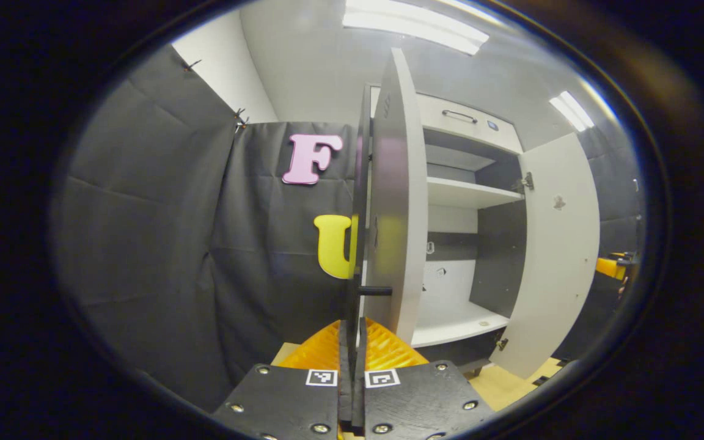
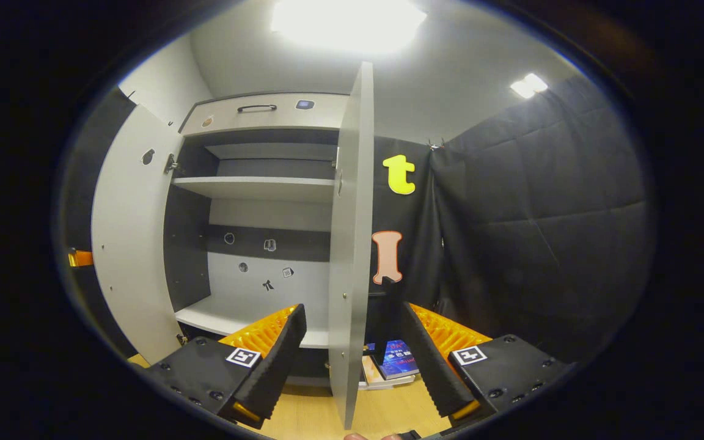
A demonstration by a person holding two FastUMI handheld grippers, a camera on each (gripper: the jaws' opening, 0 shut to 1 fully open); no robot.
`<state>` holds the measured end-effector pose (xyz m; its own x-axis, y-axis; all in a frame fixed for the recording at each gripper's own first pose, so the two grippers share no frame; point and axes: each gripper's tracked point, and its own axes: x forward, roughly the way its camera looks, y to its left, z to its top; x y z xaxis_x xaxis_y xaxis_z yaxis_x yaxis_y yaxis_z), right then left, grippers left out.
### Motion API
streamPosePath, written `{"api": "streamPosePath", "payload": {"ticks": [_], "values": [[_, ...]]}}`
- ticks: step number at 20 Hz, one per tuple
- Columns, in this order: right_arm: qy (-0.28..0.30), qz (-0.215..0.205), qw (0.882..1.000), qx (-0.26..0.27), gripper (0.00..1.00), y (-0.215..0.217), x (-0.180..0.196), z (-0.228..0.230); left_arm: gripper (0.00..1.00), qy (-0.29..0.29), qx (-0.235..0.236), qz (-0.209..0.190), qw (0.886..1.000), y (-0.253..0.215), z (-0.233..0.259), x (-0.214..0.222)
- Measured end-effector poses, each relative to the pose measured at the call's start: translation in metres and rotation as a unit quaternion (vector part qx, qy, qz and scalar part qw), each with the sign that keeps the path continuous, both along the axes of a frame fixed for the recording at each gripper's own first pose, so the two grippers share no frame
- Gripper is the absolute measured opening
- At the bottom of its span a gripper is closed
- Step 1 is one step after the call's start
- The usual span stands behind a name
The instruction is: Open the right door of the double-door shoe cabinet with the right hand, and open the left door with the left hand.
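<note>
Left gripper (image 1: 352, 342) is pinching the left door (image 1: 396, 201) handle (image 1: 375, 291).
Right gripper (image 2: 352, 342) is hanging spread, straddling the right door (image 2: 349, 244).

Shelf (image 2: 254, 185) inside cabinet (image 2: 260, 113), between doors

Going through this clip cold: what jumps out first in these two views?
Both cabinet doors stand wide open, baring pale empty shelves. In the left gripper view the left door is seen edge-on dead centre, the left tongs closed near its dark handle. In the right gripper view the right door stands between the spread fingers of the right tongs.
</note>
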<state>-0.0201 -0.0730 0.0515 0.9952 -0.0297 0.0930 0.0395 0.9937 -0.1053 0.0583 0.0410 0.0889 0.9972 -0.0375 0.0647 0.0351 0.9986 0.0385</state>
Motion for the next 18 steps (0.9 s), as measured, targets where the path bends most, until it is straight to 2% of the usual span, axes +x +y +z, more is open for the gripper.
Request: {"api": "streamPosePath", "payload": {"ticks": [3, 4, 5, 6, 9, 11, 12, 13, 14, 15, 18], "values": [[-0.001, 0.014, 1.0, 0.003, 0.96, -0.006, 0.004, -0.002, 0.01, -0.007, 0.0, 0.025, 1.0, -0.011, 0.013, -0.012], [-0.002, 0.021, 1.0, 0.01, 1.0, -0.007, 0.003, 0.0, 0.01, -0.013, 0.003, 0.034, 0.999, -0.013, 0.019, -0.015], [-0.001, 0.027, 0.999, 0.02, 0.97, -0.009, 0.005, 0.001, 0.01, -0.017, 0.006, 0.041, 0.999, -0.017, 0.025, -0.019], [0.002, 0.031, 0.999, 0.027, 1.0, -0.013, 0.006, 0.0, 0.01, -0.021, 0.009, 0.049, 0.999, -0.022, 0.027, -0.024], [0.007, 0.009, 1.0, 0.029, 1.0, -0.036, 0.008, -0.003, 0.01, -0.029, 0.016, 0.056, 0.998, -0.044, 0.028, -0.044], [0.016, 0.026, 0.999, 0.04, 0.98, -0.035, 0.011, -0.01, 0.0, -0.031, 0.016, 0.068, 0.997, -0.054, 0.024, -0.055], [0.023, 0.037, 0.998, 0.047, 0.98, -0.034, 0.011, -0.013, 0.14, -0.039, 0.014, 0.072, 0.997, -0.059, 0.025, -0.064], [0.029, 0.048, 0.997, 0.053, 0.92, -0.034, 0.009, -0.016, 0.28, -0.047, 0.011, 0.077, 0.996, -0.065, 0.026, -0.071], [0.035, 0.059, 0.996, 0.057, 0.92, -0.035, 0.007, -0.02, 0.42, -0.052, 0.004, 0.087, 0.995, -0.07, 0.024, -0.079], [0.044, 0.069, 0.995, 0.06, 0.98, -0.035, 0.005, -0.026, 0.56, -0.056, -0.004, 0.1, 0.993, -0.073, 0.022, -0.091], [0.064, 0.091, 0.992, 0.064, 0.98, -0.036, 0.002, -0.042, 0.97, -0.055, -0.033, 0.112, 0.992, -0.085, 0.008, -0.099]]}}
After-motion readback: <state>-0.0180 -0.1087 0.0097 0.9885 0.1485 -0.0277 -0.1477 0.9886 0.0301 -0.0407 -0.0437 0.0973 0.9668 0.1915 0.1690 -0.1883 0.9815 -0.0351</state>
